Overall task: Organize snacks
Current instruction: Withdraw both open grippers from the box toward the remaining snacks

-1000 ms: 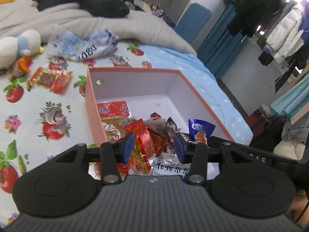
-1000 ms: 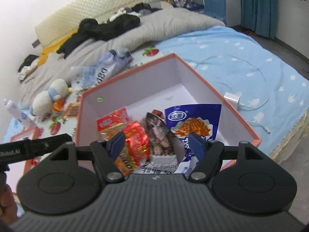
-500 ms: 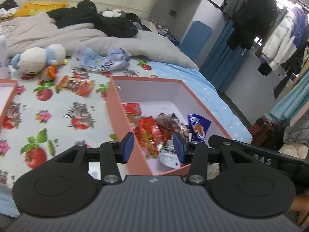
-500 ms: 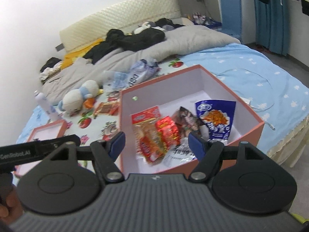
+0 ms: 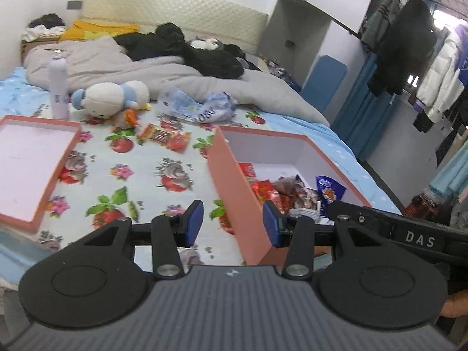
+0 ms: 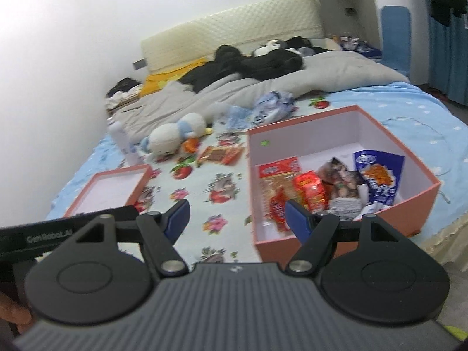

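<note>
A salmon-pink box (image 6: 415, 158) stands on the bed at the right and holds several snack packets, among them a red packet (image 6: 311, 191) and a blue packet (image 6: 377, 175). The box also shows in the left wrist view (image 5: 234, 175). One orange-red snack packet (image 5: 163, 137) lies on the fruit-print sheet beyond the box; it also shows in the right wrist view (image 6: 220, 154). My left gripper (image 5: 232, 223) is open and empty, above the box's near left corner. My right gripper (image 6: 237, 219) is open and empty, left of the box's front.
The pink box lid (image 5: 26, 161) lies open side up at the left, also seen in the right wrist view (image 6: 111, 187). A plush duck (image 5: 114, 99), a white bottle (image 5: 58, 87), a crumpled blue-white bag (image 5: 204, 106) and a grey duvet (image 5: 146, 67) lie farther back. Clothes hang at the right.
Both grippers have pulled back and up away from the box and swung left. More of the bed and the lid have come into view. Both stay open and empty.
</note>
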`<state>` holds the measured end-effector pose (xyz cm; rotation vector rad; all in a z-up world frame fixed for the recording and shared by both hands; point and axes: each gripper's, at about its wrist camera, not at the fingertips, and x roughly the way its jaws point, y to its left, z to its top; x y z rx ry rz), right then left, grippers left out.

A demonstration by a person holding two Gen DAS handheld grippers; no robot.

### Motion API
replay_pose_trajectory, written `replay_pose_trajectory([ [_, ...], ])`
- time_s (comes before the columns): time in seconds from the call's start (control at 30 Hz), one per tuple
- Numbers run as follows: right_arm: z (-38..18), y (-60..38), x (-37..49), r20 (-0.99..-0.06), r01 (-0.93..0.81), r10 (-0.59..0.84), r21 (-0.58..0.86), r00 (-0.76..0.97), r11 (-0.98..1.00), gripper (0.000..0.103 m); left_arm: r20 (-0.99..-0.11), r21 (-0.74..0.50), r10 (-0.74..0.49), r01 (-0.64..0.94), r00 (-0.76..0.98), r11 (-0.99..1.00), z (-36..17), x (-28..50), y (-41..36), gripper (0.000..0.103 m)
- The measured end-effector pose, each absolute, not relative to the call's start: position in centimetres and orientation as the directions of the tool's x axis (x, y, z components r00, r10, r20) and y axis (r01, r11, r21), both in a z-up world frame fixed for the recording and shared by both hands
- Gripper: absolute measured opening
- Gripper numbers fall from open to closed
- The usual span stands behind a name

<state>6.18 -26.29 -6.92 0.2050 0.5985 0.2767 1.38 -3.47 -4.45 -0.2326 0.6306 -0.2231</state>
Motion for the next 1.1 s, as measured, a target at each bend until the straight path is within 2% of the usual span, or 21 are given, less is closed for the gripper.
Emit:
replay_pose_trajectory([
  [0.43,-7.2,-22.4,4.9,-0.497,-0.317,0.417,0.276,0.761,0.907,0.074,-0.544,-0.263,-0.173,0.028,0.821,0.964,-3.6,-0.6,0.9,0.051],
  [0.9,-7.3,-21.4,9.0,-0.518,-0.278,0.407,0.311,0.752,0.909,0.074,-0.582,-0.284,-0.152,-0.024,0.799,0.958,-4.5,6.0,3.8,0.051],
  [1.1,-7.8,-21.0,11.9,-0.532,-0.278,0.405,0.305,0.744,0.911,0.074,-0.594,-0.294,-0.132,-0.061,0.794,0.954,-5.3,9.3,5.2,0.058],
])
